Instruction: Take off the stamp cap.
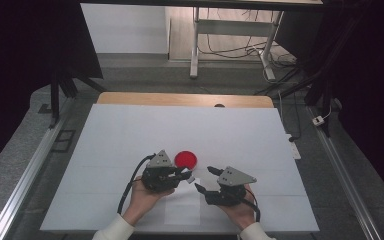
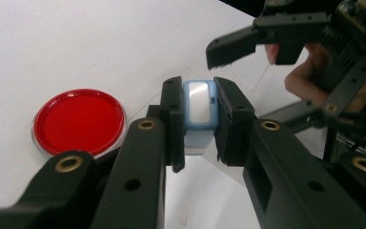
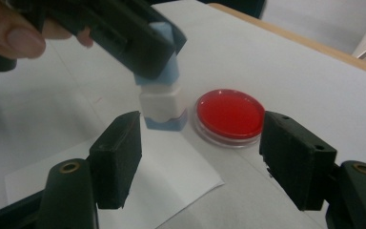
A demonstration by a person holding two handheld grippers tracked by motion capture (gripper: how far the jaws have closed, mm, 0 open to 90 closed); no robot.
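Note:
A small blue and white container (image 2: 200, 107) is clamped between the jaws of my left gripper (image 1: 189, 176), a little above the white table. In the right gripper view its white middle and blue base (image 3: 164, 112) hang below the left gripper's jaws (image 3: 159, 57). My right gripper (image 3: 200, 157) stands open just to the right of it, jaws wide and aimed at the container, apart from it. The left gripper view has the right gripper (image 2: 257, 81) close behind the container. A round red dish (image 1: 186, 159) lies flat on the table just beyond the left gripper.
A white sheet of paper (image 1: 182, 207) lies on the white table cover (image 1: 130, 135) under the grippers. The table's wooden far edge (image 1: 180, 99) shows at the back. Desk legs and cables (image 1: 240, 50) stand on the floor beyond.

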